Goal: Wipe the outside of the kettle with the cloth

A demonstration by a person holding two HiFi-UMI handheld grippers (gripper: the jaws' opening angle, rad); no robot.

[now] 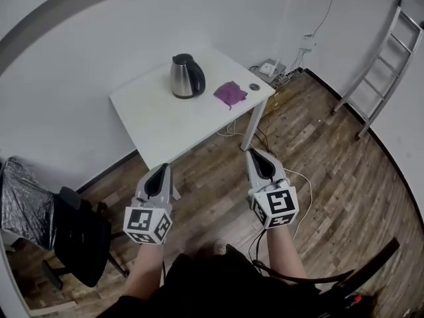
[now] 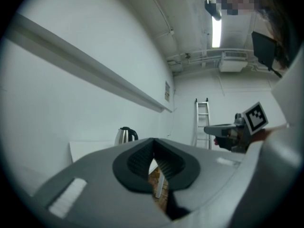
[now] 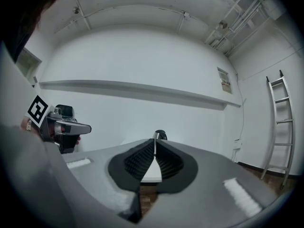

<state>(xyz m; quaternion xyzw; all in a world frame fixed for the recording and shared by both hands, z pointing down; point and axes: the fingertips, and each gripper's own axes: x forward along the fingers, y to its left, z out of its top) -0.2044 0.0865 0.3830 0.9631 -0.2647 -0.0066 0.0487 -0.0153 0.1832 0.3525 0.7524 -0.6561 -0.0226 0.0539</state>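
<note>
A steel kettle (image 1: 186, 76) with a black lid and handle stands on the white table (image 1: 159, 121). A crumpled purple cloth (image 1: 230, 93) lies to its right on the tabletop. Both grippers hang over the wooden floor, well short of the table's near edge. My left gripper (image 1: 162, 169) is shut and holds nothing; my right gripper (image 1: 253, 154) is shut and holds nothing too. The left gripper view catches the kettle (image 2: 125, 135) far beyond the closed tips (image 2: 154, 141). In the right gripper view only the kettle's top (image 3: 160, 135) peeks over the closed tips (image 3: 155, 142).
A small round dark thing (image 1: 254, 87) sits near the table's right corner. A ladder (image 1: 381, 68) leans on the right wall. A black chair (image 1: 79, 234) and a silver-wrapped thing (image 1: 23, 204) stand at the left. Cables (image 1: 278, 71) trail on the floor behind the table.
</note>
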